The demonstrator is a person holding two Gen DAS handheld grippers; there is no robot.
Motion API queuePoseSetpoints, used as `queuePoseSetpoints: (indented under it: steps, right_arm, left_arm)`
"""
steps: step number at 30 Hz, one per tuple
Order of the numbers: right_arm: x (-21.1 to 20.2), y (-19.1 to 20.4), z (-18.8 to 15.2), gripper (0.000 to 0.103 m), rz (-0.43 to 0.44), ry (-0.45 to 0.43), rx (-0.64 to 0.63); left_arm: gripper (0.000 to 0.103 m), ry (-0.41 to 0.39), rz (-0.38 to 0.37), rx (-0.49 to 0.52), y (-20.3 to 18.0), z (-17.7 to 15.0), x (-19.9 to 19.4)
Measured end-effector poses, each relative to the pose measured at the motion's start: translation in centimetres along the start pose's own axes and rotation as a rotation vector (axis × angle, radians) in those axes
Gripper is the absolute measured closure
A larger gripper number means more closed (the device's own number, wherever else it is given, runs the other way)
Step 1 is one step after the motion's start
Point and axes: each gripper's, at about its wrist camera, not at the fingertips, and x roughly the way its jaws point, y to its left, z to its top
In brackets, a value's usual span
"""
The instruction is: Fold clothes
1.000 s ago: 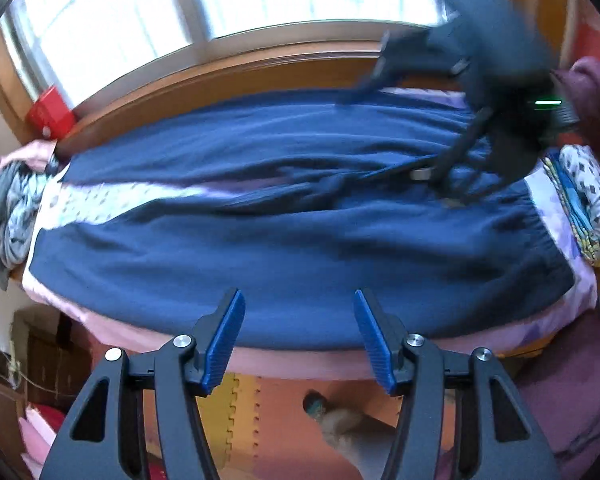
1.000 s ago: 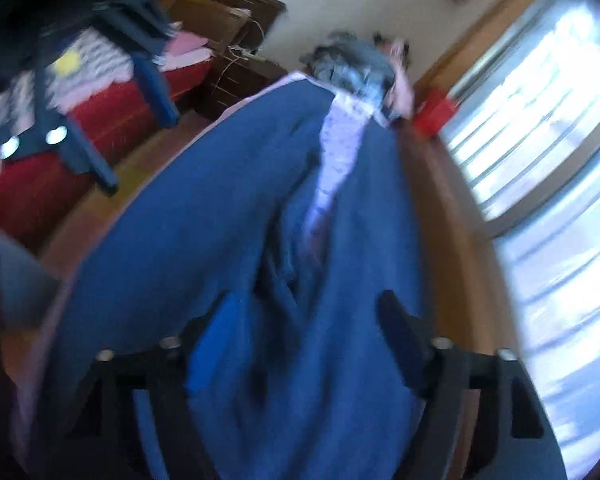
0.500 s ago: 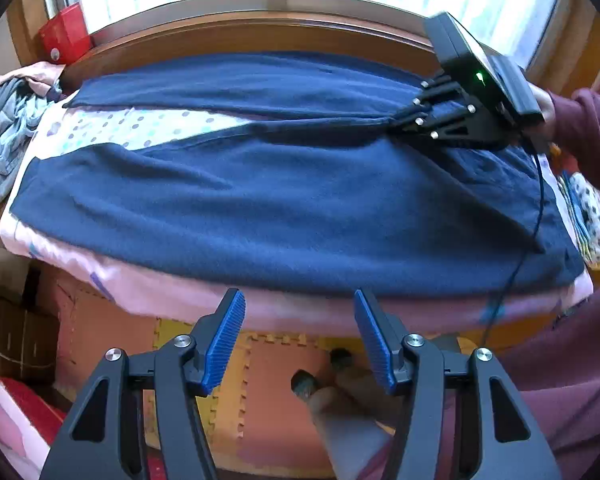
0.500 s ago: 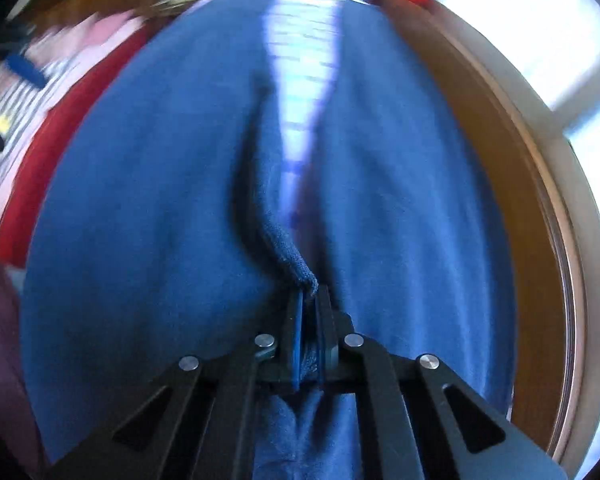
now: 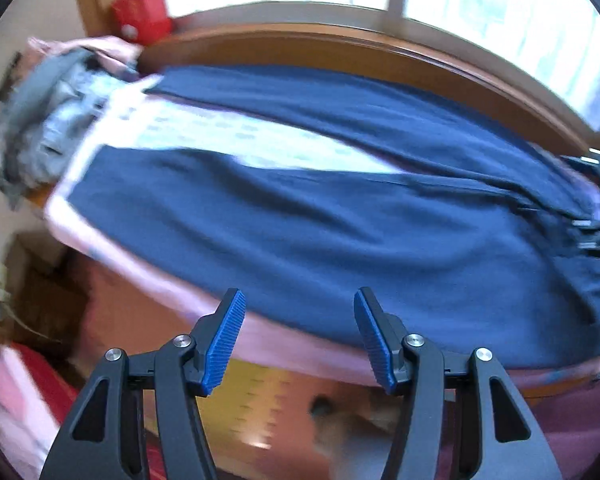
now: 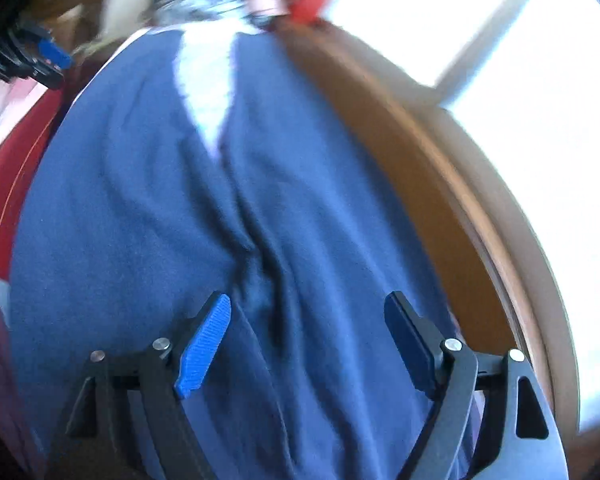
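Observation:
Navy trousers [image 5: 320, 216] lie flat along a pink-covered table [image 5: 172, 288], legs spread, with a wedge of white dotted cloth [image 5: 228, 136] showing between them. My left gripper [image 5: 300, 300] hangs open over the table's near edge with nothing between its blue pads. My right gripper [image 6: 308, 304] hovers over the crotch seam [image 6: 256, 272]; its jaws are opening and stand wide, with the pads clear of the fabric. The right gripper's black frame [image 5: 598, 216] shows at the trousers' waist end in the left wrist view. The left gripper [image 6: 40, 56] appears at the top left of the right wrist view.
A pile of grey clothes [image 5: 32, 120] sits at the table's far left end. A red box [image 5: 144, 12] stands on the wooden window ledge [image 5: 340, 52] behind the table. Below the near edge lie a yellow floor mat [image 5: 256, 392] and the person's maroon clothing [image 5: 560, 440].
The right gripper, shut on the trousers' middle seam half a second ago, has let go and spread wide. The left gripper has moved left along the table's near edge.

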Motion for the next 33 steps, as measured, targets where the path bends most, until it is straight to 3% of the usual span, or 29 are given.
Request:
queuePoseSetpoints:
  steps: [4,9,12,16,19,23,27,29,33]
  right_arm:
    - [-3.3,-0.4,-2.8,0.023,-0.068,0.084,0.183]
    - [-5.3,2.2,-4.0,0.023,-0.109,0.16,0.32]
    - [-5.0,5.1,-2.2,0.023,-0.172,0.211,0.37]
    - [-2.4,10.5,4.1,0.023,-0.23,0.271,0.507]
    - [-0.5,15.2,9.7,0.023,-0.193,0.269,0.548]
    - [0.5,20.8,15.4,0.023,-0.196,0.291,0.411]
    - [1.2,22.6,17.8,0.023,-0.178,0.31,0.416]
    - [1.0,22.2,17.5,0.023,-0.185,0.33,0.443]
    - [-1.8,20.6,14.4,0.023,-0.227,0.31,0.523]
  left_arm:
    - [0.045,0.005,0.118,0.028,7.8,1.5,1.0]
    - [0.045,-0.01,0.056,-0.043,17.6,3.3,4.1]
    - [0.045,-0.035,-0.162,-0.183,24.8,4.1,6.9]
    - [0.045,-0.011,-0.455,-0.394,33.6,5.6,10.3]
    - [0.045,0.061,-0.453,-0.438,37.0,7.1,12.6]
    - [0.045,0.137,-0.41,-0.42,37.4,7.6,14.9]
    - [0.043,0.119,-0.409,-0.432,36.9,8.2,15.6]
    - [0.036,0.107,-0.438,-0.473,37.0,8.8,16.1]
    - [0.034,0.098,-0.478,-0.498,36.6,10.2,17.2]
